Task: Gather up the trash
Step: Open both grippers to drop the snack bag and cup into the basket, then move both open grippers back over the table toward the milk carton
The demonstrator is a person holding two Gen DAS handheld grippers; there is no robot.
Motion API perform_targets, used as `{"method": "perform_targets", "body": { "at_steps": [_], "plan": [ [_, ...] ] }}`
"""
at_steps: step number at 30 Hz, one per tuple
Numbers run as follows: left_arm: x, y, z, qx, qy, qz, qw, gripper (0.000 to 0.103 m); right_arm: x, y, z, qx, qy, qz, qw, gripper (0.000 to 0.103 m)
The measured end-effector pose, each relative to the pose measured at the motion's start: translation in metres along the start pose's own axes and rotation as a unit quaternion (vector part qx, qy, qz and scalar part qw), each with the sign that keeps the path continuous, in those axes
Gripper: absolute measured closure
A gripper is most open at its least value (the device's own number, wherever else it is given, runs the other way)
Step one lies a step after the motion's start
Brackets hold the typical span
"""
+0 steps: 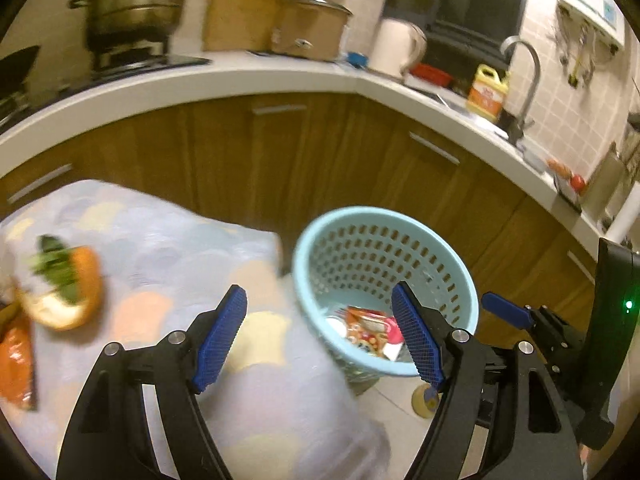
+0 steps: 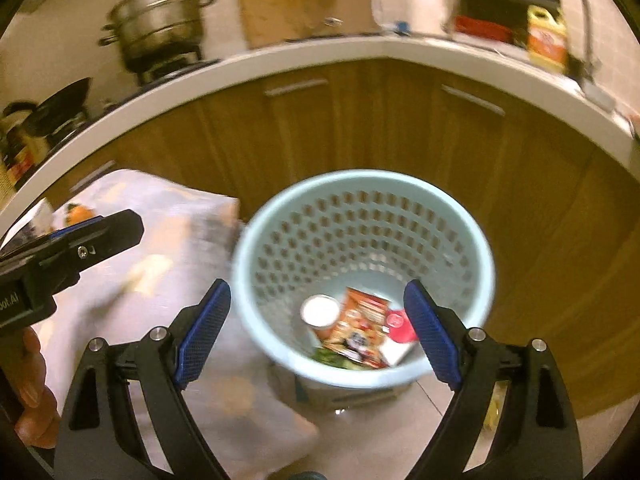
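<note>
The left gripper (image 1: 320,340) stands spread with nothing between its blue pads, hanging over the near right corner of a tabletop covered with a pastel patterned cloth (image 1: 168,248). The right gripper (image 2: 316,336) is spread too and empty, poised above the pale blue basket (image 2: 256,248).

That basket is round, with walls pierced by rows of small slots, and it stands on the tiled floor (image 2: 384,432) just right of the cloth-covered tabletop, in front of brown wooden cabinets (image 1: 320,152). In its bottom lies trash: an orange printed snack wrapper (image 2: 356,328), a white round lid or cup (image 2: 320,310) to its left, something red (image 2: 400,324) to its right, and a bit of green (image 2: 332,358) at the near edge.

Still on the cloth, at the far left in the left wrist view, lie an orange peel (image 1: 64,300) with a green scrap (image 1: 56,264) on it, and nearer, an orange wrapper (image 1: 16,364). All are motion-blurred.
</note>
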State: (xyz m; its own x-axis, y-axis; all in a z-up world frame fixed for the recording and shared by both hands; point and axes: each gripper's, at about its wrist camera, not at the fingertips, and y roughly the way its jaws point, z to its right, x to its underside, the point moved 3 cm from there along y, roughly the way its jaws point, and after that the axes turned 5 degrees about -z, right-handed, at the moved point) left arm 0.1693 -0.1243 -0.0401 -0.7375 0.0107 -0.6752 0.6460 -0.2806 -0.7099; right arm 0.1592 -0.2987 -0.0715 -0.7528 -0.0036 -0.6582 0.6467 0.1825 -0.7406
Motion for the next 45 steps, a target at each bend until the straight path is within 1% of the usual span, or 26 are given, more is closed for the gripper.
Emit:
{"method": "perform_targets", "body": {
  "at_steps": [2, 5, 8, 12, 14, 16, 17, 20, 22, 24, 28, 31, 33, 35, 38, 40, 41, 42, 45],
  "plan": [
    [0.002, -0.019, -0.019, -0.010, -0.018, 0.012, 0.9997, 0.030, -0.002, -0.006, -0.024, -0.008, -0.023, 0.008, 1.000, 0.020],
    [0.007, -0.044, -0.042, -0.027, -0.033, 0.029, 0.9987, 0.030, -0.007, -0.013, -0.059, -0.027, -0.051, 0.015, 0.998, 0.025],
    [0.014, -0.074, -0.072, -0.048, -0.056, 0.051, 0.9959, 0.030, -0.008, -0.015, -0.092, -0.048, -0.071, 0.015, 0.996, 0.033],
    [0.026, -0.120, -0.124, -0.100, -0.096, 0.083, 0.9869, 0.030, -0.007, -0.010, -0.138, -0.079, -0.100, 0.004, 0.992, 0.048],
    [0.035, -0.141, -0.155, -0.126, -0.122, 0.095, 0.9798, 0.030, -0.007, -0.007, -0.159, -0.085, -0.114, 0.005, 0.990, 0.050],
    [0.041, -0.152, -0.180, -0.142, -0.143, 0.099, 0.9745, 0.030, -0.009, -0.001, -0.180, -0.102, -0.119, 0.003, 0.988, 0.057],
    [0.046, -0.159, -0.197, -0.151, -0.157, 0.100, 0.9708, 0.030, -0.011, 0.002, -0.187, -0.109, -0.119, 0.000, 0.987, 0.059],
    [0.050, -0.170, -0.231, -0.162, -0.178, 0.099, 0.9655, 0.030, -0.017, 0.015, -0.208, -0.120, -0.120, -0.007, 0.986, 0.061],
    [0.050, -0.169, -0.251, -0.157, -0.179, 0.089, 0.9671, 0.030, -0.022, 0.024, -0.218, -0.124, -0.121, -0.006, 0.985, 0.061],
    [0.047, -0.160, -0.263, -0.152, -0.171, 0.077, 0.9705, 0.030, -0.022, 0.031, -0.221, -0.129, -0.120, -0.007, 0.984, 0.061],
    [0.048, -0.140, -0.270, -0.114, -0.154, 0.059, 0.9797, 0.030, -0.018, 0.048, -0.227, -0.116, -0.125, -0.020, 0.985, 0.061],
    [0.052, -0.136, -0.262, -0.075, -0.141, 0.058, 0.9855, 0.031, -0.019, 0.047, -0.225, -0.122, -0.120, -0.015, 0.985, 0.061],
    [0.056, -0.136, -0.250, -0.047, -0.129, 0.058, 0.9889, 0.031, -0.020, 0.050, -0.222, -0.121, -0.111, -0.021, 0.986, 0.061],
    [0.058, -0.136, -0.244, -0.020, -0.121, 0.054, 0.9910, 0.031, -0.020, 0.050, -0.220, -0.122, -0.107, -0.020, 0.987, 0.061],
    [0.067, -0.138, -0.225, 0.038, -0.098, 0.040, 0.9936, 0.030, -0.020, 0.049, -0.221, -0.117, -0.109, -0.016, 0.987, 0.061],
    [0.074, -0.140, -0.210, 0.059, -0.079, 0.031, 0.9946, 0.030, -0.019, 0.048, -0.222, -0.113, -0.112, -0.013, 0.987, 0.061],
    [0.077, -0.141, -0.203, 0.059, -0.066, 0.028, 0.9957, 0.029, -0.019, 0.048, -0.222, -0.112, -0.113, -0.011, 0.987, 0.061],
    [0.079, -0.143, -0.199, 0.050, -0.058, 0.028, 0.9967, 0.029, -0.019, 0.047, -0.223, -0.111, -0.114, -0.010, 0.987, 0.061],
    [0.078, -0.152, -0.199, -0.004, -0.052, 0.046, 0.9976, 0.029, -0.019, 0.048, -0.223, -0.112, -0.113, -0.011, 0.987, 0.061]
  ]
}}
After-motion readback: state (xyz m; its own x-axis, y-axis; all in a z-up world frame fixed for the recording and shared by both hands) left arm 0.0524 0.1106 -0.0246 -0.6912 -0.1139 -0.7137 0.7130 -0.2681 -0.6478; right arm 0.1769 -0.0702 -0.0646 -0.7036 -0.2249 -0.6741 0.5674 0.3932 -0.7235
